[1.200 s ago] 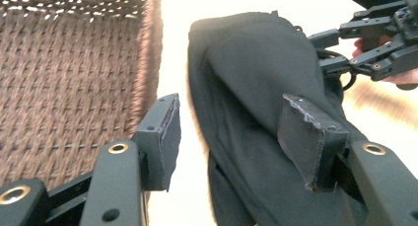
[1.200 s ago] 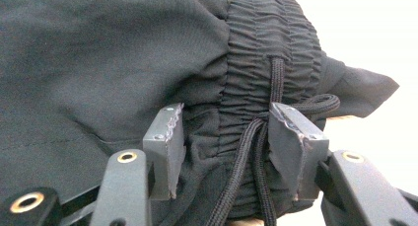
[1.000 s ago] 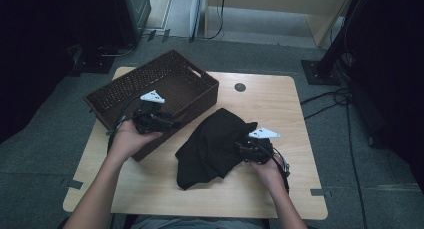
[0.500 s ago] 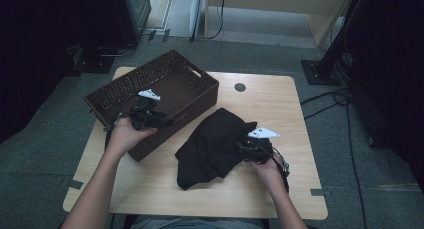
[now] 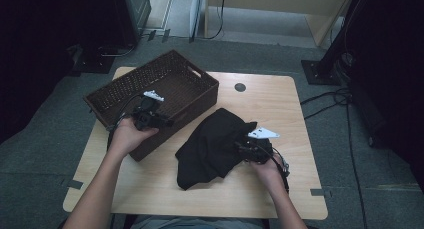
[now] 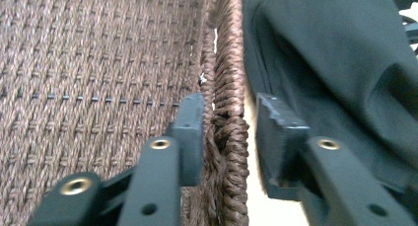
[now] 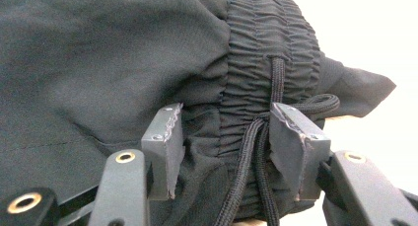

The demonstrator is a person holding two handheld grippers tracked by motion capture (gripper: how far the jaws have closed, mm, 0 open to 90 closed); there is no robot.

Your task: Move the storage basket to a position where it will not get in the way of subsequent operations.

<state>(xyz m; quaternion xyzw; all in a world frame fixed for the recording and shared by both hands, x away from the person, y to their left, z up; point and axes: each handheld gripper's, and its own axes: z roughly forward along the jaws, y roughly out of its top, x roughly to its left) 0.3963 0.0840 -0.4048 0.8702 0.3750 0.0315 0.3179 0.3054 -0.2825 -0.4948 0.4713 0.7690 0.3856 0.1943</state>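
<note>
A dark brown woven basket (image 5: pixel 195 101) stands at the table's back left. My left gripper (image 5: pixel 170 122) straddles its near wall (image 6: pixel 226 88). One pad lies against the inside, while the other pad (image 6: pixel 276 132) stands just off the outside. Its jaws have just been closing on that wall. A black garment (image 5: pixel 210 144) lies bunched beside the basket. My right gripper (image 5: pixel 236 146) holds it at its right edge. The jaws (image 7: pixel 224 132) are shut on the gathered waistband, with the drawstring (image 7: pixel 276 78) running between the pads.
The light wooden table (image 5: pixel 270 104) has a small black hole (image 5: pixel 240 87) near its back edge. Cables (image 5: pixel 345 96) and a dark stand base (image 5: pixel 320 69) lie on the floor to the right. More dark equipment stands behind the basket.
The left hand has shifted a little at the basket's near wall. The right hand and the garment have stayed put.
</note>
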